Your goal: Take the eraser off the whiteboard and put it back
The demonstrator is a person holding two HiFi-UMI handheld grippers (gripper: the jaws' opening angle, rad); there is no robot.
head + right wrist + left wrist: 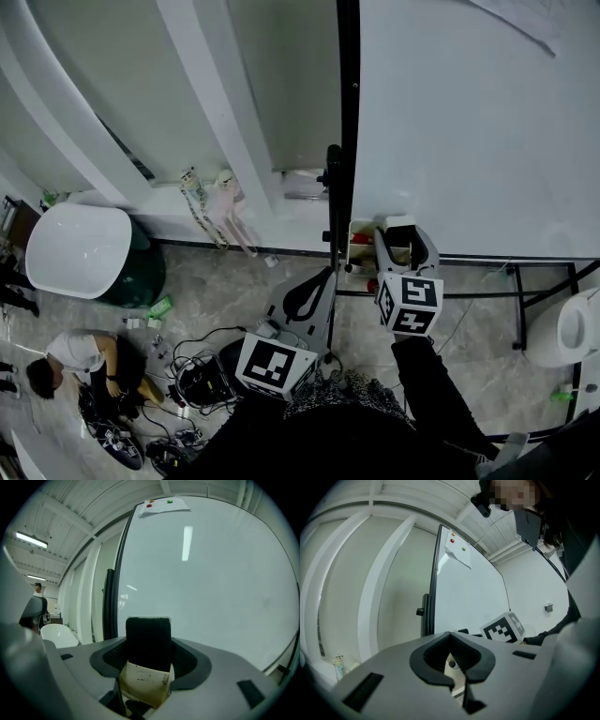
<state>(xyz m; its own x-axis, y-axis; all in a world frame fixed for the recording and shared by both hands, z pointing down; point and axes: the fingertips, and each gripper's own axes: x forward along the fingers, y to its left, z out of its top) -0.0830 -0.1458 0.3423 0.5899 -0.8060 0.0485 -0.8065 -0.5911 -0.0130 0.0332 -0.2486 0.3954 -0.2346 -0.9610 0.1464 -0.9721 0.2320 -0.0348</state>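
My right gripper [149, 662] has its fingers clamped on the eraser [148, 639], with the black felt end up and the cream body down between them. I hold it in front of the whiteboard [211, 573], near its lower left corner; I cannot tell whether it touches the board. My left gripper [458, 682] is just past the board's left edge, its fingers together with nothing between them.

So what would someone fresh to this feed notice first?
The big whiteboard fills the upper right of the head view. The right gripper faces it, shut on the black-felted eraser. At lower left on the floor, a person crouches among tangled cables.
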